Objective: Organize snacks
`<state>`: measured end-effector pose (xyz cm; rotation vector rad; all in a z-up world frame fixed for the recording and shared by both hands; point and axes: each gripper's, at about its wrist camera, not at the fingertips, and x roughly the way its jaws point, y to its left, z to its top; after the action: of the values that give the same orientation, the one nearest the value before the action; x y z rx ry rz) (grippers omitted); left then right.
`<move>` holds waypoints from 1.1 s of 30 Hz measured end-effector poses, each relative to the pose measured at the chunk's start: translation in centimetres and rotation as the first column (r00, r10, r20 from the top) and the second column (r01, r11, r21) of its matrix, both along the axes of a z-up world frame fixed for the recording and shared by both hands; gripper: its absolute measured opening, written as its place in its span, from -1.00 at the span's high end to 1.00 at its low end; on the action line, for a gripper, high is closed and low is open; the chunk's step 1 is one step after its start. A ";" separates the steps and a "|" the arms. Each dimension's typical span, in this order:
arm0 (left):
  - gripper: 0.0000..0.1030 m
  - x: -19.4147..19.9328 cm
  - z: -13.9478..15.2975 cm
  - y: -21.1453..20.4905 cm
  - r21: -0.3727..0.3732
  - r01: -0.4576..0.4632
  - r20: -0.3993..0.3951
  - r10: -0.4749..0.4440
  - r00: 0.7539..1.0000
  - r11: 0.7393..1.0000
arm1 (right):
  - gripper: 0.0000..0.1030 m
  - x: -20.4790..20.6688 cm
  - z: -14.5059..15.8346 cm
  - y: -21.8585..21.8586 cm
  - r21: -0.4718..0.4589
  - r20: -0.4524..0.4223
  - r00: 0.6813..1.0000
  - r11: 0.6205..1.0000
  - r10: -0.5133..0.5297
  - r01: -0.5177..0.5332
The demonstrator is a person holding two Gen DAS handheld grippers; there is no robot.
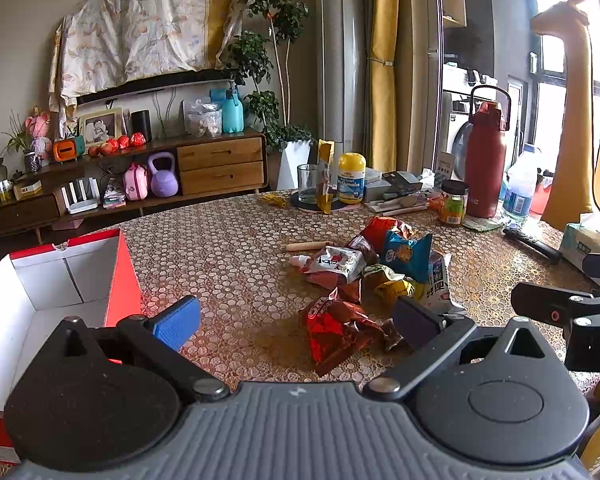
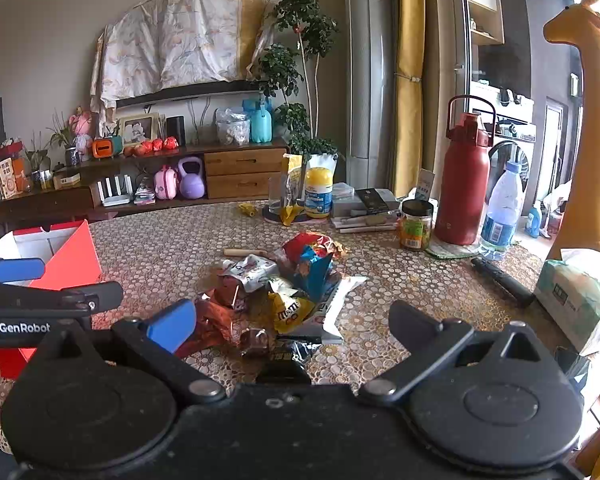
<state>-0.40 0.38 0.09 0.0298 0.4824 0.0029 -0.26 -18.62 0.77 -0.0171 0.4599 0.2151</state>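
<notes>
Snacks: we are looking at a loose pile [image 1: 372, 276] of small foil and plastic packets lying mid-table, right of the box and nearer than the bottles.
Nearest packet: a crumpled red bag [image 1: 336, 330] is lying at the near edge of the pile, just ahead of our left gripper [image 1: 296, 320].
Other packets: a white pouch [image 1: 336, 262], a blue bag [image 1: 406, 254] and a yellow packet [image 2: 290, 310] are overlapping one another; we cannot tell how many lie underneath.
Handling: we are judging them light, soft and crinkly, with slippery film; the contents may crush, so we are favouring a pinch on a sealed edge or a crumpled corner, not the belly.
Box: a red-and-white carton [image 1: 118, 280] is standing open at the near left, apart from the pile; no snack is showing inside it, and it is probably where the packets are going.
Left gripper: its fingers are spread wide with nothing between them, hovering over the table.
Right gripper: our right gripper [image 2: 292, 320] is likewise spread and holding nothing, aimed at the pile's near side.
Table: a pebble-patterned cloth [image 1: 228, 248] is covering it.
Far clutter: a red flask [image 1: 485, 160], a water bottle [image 2: 502, 212], a jar [image 2: 416, 224] and a glass [image 1: 309, 183] are standing along the far edge, well apart from the pile.
Risk: we are expecting stacked packets to drag neighbours along.
</notes>
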 end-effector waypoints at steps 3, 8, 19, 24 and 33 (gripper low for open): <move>-1.00 0.0 0.0 0.1 -0.002 -0.001 -0.001 0.001 1.000 1.000 | -1.00 -0.1 0.2 -0.1 0.002 -0.005 1.000 1.000 -0.003 0.003; -1.00 0.0 0.1 0.2 0.000 -0.005 -0.004 0.005 1.000 1.000 | -1.00 -0.1 0.2 -0.2 0.004 -0.008 1.000 1.000 -0.005 0.005; -1.00 0.0 0.0 0.2 0.003 -0.004 -0.004 0.004 1.000 1.000 | -1.00 -0.1 0.2 -0.2 0.004 -0.010 1.000 1.000 -0.005 0.005; -1.00 0.0 -0.1 0.2 0.005 -0.005 -0.005 0.005 1.000 1.000 | -1.00 0.0 0.1 -0.2 0.004 -0.011 1.000 1.000 -0.003 0.003; -1.00 0.1 -0.2 0.0 0.005 -0.008 -0.010 0.008 1.000 1.000 | -1.00 0.0 0.1 -0.2 0.005 -0.013 1.000 1.000 -0.004 0.004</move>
<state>-0.28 0.42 -0.09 0.0331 0.4923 0.0123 -0.28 -18.81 0.87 -0.0099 0.4720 0.2125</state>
